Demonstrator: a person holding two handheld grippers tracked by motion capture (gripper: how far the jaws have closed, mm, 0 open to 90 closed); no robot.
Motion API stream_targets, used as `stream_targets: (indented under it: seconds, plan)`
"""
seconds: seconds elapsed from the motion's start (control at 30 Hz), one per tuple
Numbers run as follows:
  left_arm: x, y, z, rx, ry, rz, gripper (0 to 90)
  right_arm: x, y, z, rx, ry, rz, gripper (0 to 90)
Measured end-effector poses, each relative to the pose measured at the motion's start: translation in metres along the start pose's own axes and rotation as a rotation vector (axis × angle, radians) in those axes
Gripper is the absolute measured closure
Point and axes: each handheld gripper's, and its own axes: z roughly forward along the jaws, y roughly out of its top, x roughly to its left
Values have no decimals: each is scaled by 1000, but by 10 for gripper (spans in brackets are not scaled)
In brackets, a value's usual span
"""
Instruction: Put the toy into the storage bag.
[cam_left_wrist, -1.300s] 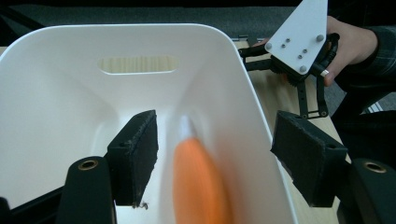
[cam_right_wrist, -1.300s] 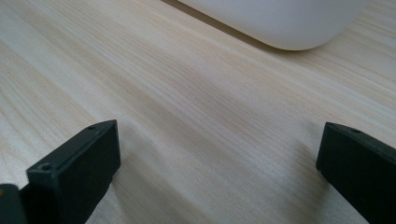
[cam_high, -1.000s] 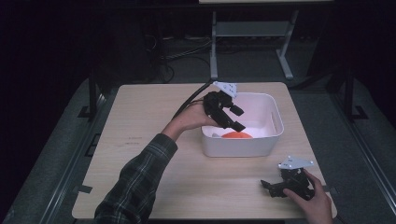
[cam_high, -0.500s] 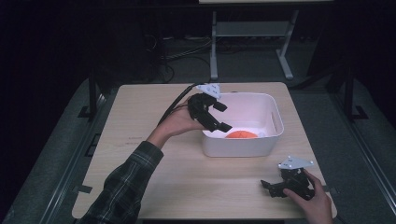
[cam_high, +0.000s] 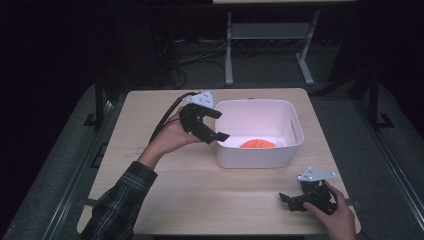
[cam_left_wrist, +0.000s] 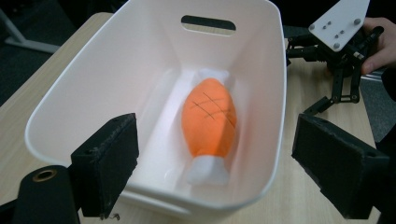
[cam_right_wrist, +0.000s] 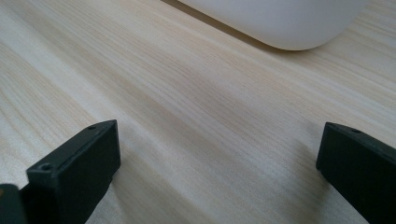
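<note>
At the near right corner of the tabletop (cam_high: 200, 200), the right gripper (cam_high: 292, 199) rests low under the person's right hand (cam_high: 336, 214), its grey plate on top. In the right gripper view its jaws stand wide apart with bare wood grain between them, pinching nothing; the rounded base of the white bin shows at the top edge, well ahead of them.

Farther in, a plaid sleeve (cam_high: 120, 200) leads up to the left hand (cam_high: 170, 136), which holds the left gripper (cam_high: 212, 125) just beside the left wall of the white bin (cam_high: 260, 159) — raised near the rim and pointing toward it. In the left gripper view its jaws are spread wide and empty, one over the bin's near rim and the other outside its wall.

Inside the bin lies the orange plush toy (cam_left_wrist: 210, 119) — an oval body with dark stitched cross-lines and white ends, flat on the bottom, lengthwise, apart from both grippers. From above it shows as an orange patch (cam_high: 256, 144) against the near wall. A handle slot (cam_left_wrist: 208, 22) is cut in the bin's far end.
</note>
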Motion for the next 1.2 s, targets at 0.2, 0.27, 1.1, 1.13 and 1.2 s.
stream_targets:
  seconds: [0.2, 0.27, 1.1, 1.13, 1.2]
  plan:
    - [-4, -20, -15, 10, 48, -32, 140, 0, 0, 0, 0, -2, 0, 0]
    - [-7, -27, -20, 16, 78, -50, 142, 0, 0, 0, 1, -2, 0, 0]
    - [-46, -117, -53, 16, 294, -181, 143, 0, 0, 0, 2, 1, 1, 0]
    - [-48, -121, -53, 17, 302, -185, 143, 0, 0, 0, 1, 1, 2, 0]
    - [-53, -129, -53, 18, 312, -191, 143, 0, 0, 0, 1, -1, 2, 0]
